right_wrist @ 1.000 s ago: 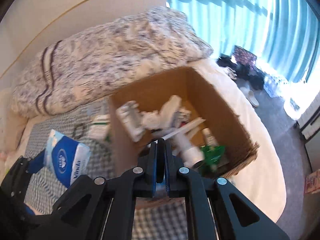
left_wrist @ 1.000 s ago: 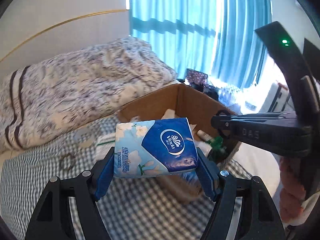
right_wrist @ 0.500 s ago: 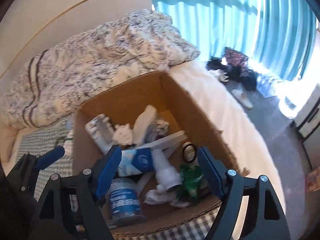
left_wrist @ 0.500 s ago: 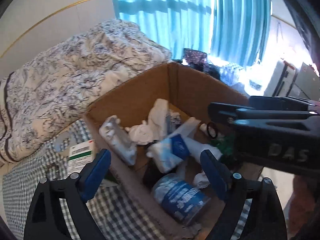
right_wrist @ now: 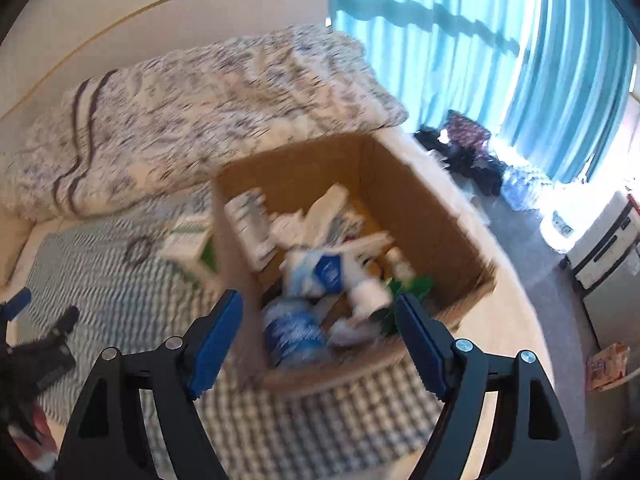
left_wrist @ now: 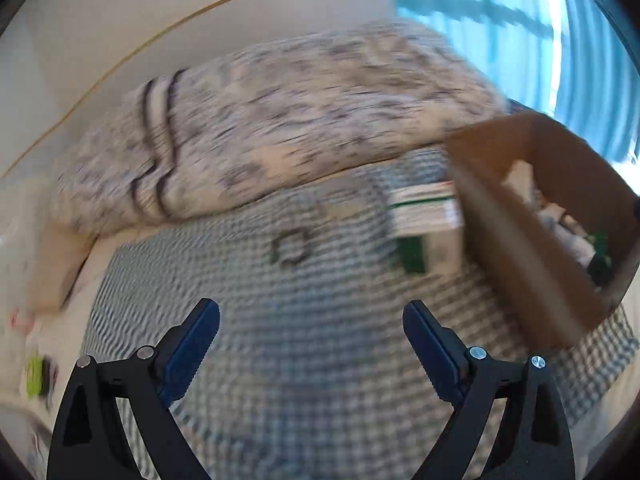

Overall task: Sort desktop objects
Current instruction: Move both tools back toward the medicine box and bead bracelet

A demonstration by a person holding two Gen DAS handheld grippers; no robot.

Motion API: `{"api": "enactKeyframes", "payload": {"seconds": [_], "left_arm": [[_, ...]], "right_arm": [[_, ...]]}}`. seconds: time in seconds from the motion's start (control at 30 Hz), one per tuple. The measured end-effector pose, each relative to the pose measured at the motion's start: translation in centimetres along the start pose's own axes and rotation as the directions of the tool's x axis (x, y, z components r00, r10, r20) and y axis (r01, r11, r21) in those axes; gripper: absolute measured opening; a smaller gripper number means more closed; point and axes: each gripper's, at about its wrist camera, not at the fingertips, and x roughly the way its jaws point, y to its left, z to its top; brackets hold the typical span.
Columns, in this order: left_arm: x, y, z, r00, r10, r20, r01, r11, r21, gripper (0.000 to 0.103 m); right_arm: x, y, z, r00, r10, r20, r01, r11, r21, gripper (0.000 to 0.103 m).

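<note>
Left claw [left_wrist: 311, 322] spread wide, empty, pointed down over checked cloth [left_wrist: 320, 360], box [left_wrist: 520, 240] to its right. Right claw [right_wrist: 319, 312] likewise released, empty, aimed at the box [right_wrist: 432, 208] from above. Tissue pack [right_wrist: 320, 274] lying inside box among other clutter. Green-white carton [right_wrist: 188, 240] on cloth, touching box's left wall. Views motion-blurred.

We see cream wall [right_wrist: 168, 4] with gold trim line at 11 o'clock. Teal curtains [right_wrist: 472, 56] at 1 o'clock, bright daylight behind. Floral duvet [right_wrist: 192, 120] heaped on bed, checked sheet [left_wrist: 320, 360] below. Grey floor [right_wrist: 552, 292] and white cabinet [right_wrist: 604, 248] at 3 o'clock.
</note>
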Motion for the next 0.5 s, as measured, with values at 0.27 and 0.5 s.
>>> {"api": "enactKeyframes", "payload": {"seconds": [0.27,0.5], "left_arm": [[-3.9,9.3,-4.9,0.998,0.056,-0.007,-0.056,0.991,-0.122,0.096],[-6.4,11.5,-7.0,0.999,0.049,0.002,-0.048,0.987,-0.155,0.096]], "right_arm": [[-4.0,5.1,-4.1,0.998,0.059,-0.002,-0.059,0.998,-0.024,0.078],[-5.6,9.5,-5.9,0.992,0.121,-0.029,-0.123,0.99,-0.074,0.078]]}}
